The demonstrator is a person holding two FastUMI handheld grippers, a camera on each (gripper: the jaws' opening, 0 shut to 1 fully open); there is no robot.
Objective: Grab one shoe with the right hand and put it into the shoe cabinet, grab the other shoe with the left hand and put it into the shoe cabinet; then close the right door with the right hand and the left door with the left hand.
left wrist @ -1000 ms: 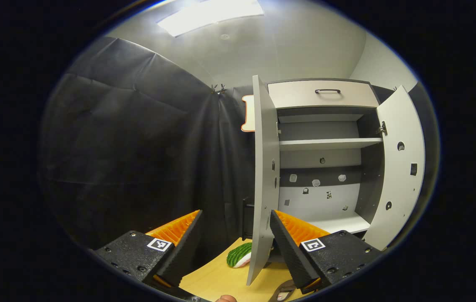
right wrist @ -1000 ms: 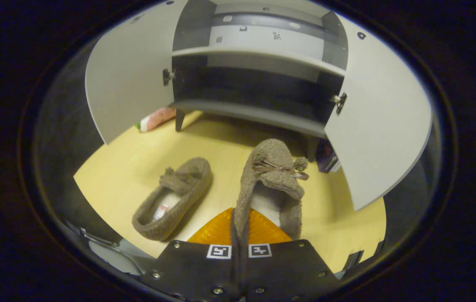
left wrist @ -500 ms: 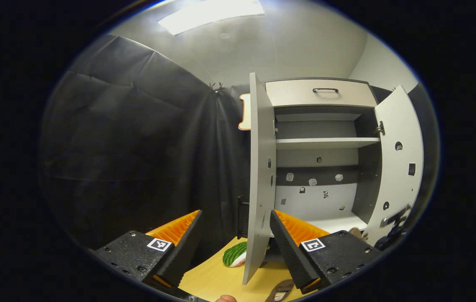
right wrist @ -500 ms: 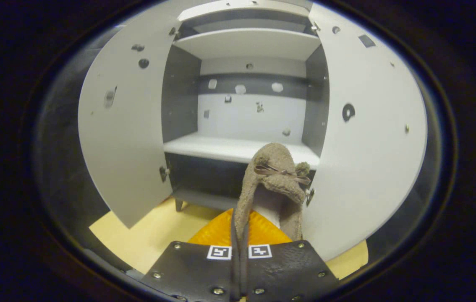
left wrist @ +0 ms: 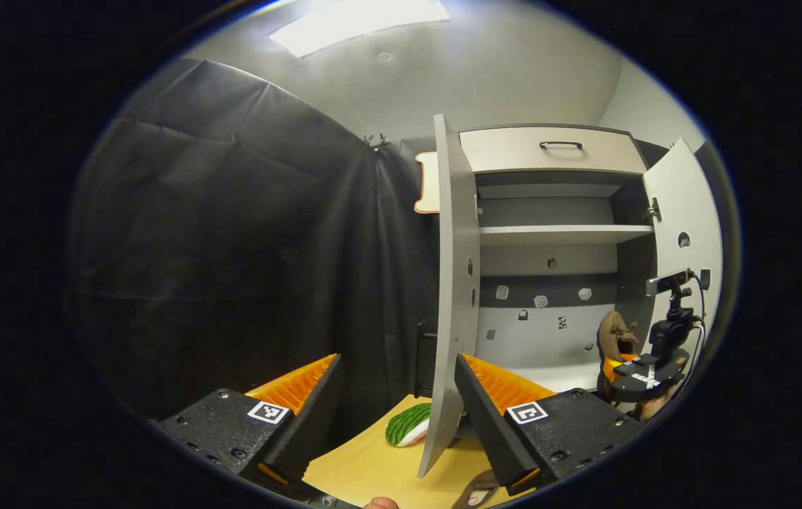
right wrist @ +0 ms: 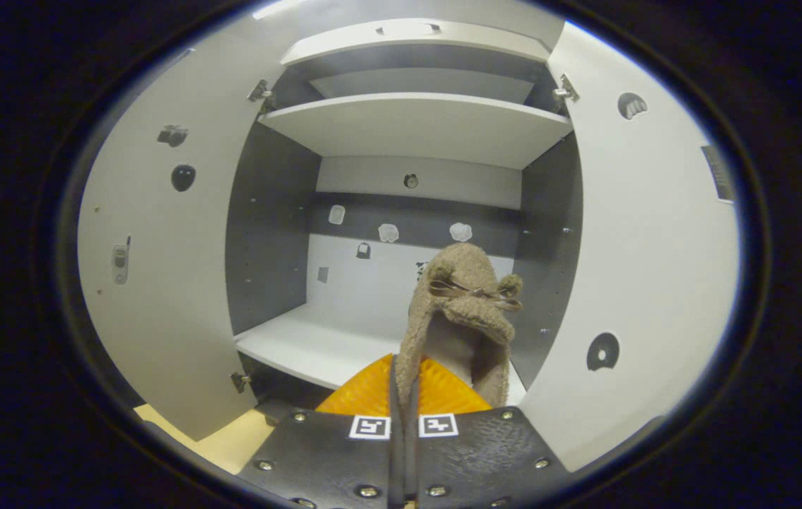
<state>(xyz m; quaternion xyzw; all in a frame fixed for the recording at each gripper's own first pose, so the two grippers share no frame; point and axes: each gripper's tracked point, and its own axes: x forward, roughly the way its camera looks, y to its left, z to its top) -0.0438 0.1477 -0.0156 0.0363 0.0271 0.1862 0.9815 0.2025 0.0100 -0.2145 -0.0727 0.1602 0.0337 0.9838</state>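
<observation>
shoe [right wrist: 461, 311] brown fuzzy | cabinet [right wrist: 415, 127] white-grey | floor [left wrist: 380, 466] yellow

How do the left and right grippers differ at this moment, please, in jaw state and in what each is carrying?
The left gripper has its jaws spread wide with nothing between them; the right gripper is shut on the brown slipper. The left gripper sits outside the left door, over the yellow floor; the right gripper faces the open cabinet's lower shelf, between both doors. Both point towards the cabinet.

My left gripper view faces the shoe cabinet [left wrist: 549, 233] from farther back, left of centre; my right gripper view sits close before its open shelves [right wrist: 415, 127], which both views share.
</observation>
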